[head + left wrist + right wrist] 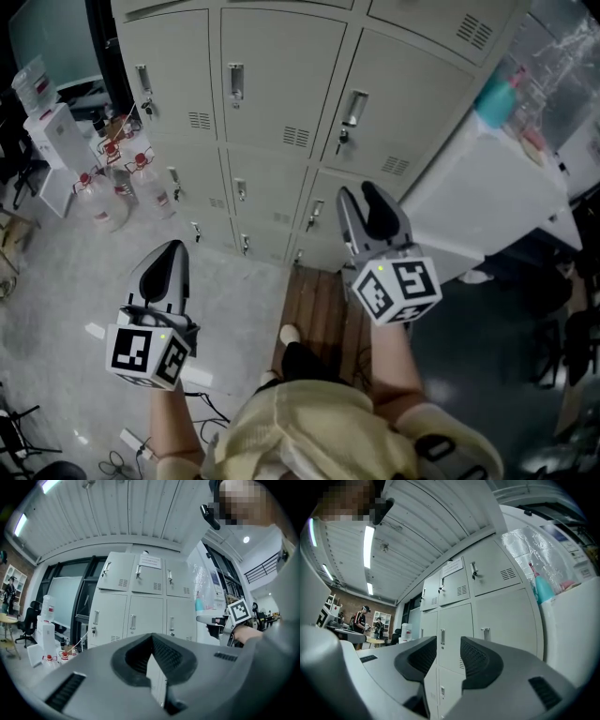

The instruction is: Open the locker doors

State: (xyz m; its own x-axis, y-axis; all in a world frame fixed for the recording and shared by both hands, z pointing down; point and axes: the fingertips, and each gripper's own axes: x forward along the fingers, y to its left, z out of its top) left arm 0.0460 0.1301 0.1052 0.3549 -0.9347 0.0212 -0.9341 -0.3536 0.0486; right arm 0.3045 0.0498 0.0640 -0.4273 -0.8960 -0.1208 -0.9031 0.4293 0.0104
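Lockers (281, 94) at twelve o'clock, doors flush, with floor (66, 272) between. Left gripper (173, 247) has its jaws pressed together on nothing; right gripper (358, 199) has them apart, also empty.

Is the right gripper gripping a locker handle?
No, the right gripper has its jaws apart and empty, short of the lockers.

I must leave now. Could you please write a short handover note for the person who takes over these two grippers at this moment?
Left gripper: jaws together, empty, pointing at the lockers, not touching them.
Right gripper: jaws apart, nothing between them, also short of the lockers.
Job's things: every one of the doors in view is closed; the handles are free.
Done: no door opened yet.
Left: grip a handle and pull, door by door.
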